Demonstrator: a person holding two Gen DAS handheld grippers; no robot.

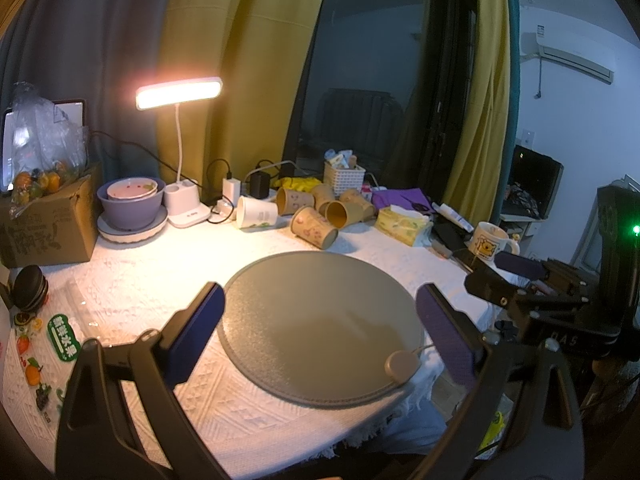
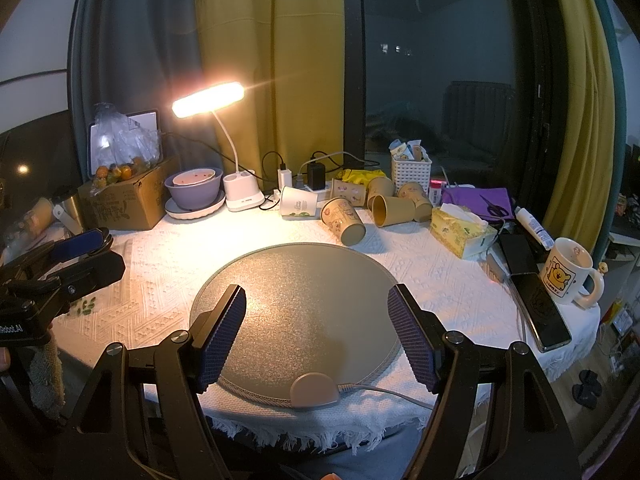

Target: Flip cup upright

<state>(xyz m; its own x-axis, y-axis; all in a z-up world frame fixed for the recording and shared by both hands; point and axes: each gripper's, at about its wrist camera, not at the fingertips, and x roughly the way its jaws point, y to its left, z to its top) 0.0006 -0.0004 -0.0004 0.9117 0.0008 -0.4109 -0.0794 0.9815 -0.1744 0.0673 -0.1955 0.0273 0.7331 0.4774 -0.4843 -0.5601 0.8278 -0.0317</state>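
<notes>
Clearly nothing done yet: paper cups lie tipped on their sides in a cluster at the far edge of the table point(image 2: 420, 276), behind the round grey mat point(image 2: 296, 300) and beside the lit desk lamp point(image 2: 208, 98). Nearest the mat, a printed brown cup point(image 2: 343, 221) on its side, closed base toward the camera; just left of it a white cup point(image 2: 298, 201), also toppled, and behind and to the right further brown cups point(image 2: 390, 210), one showing its open mouth. Cannot tell which cup is meant.

Left hand-held gripper point(image 1: 320, 330) spread wide and empty, poised over the near part of the mat. Right hand-held gripper point(image 2: 316, 334) likewise spread, holding nothing, well short of the cups. Neither touching any cup.

Off to the right, unrelated, a cartoon mug point(image 2: 566, 270) standing upright beside a tissue pack point(image 2: 460, 230).

Left to do, by all appearances: everything. Reach across the mat, close on a fallen cup, turn it mouth-up, set it down.
</notes>
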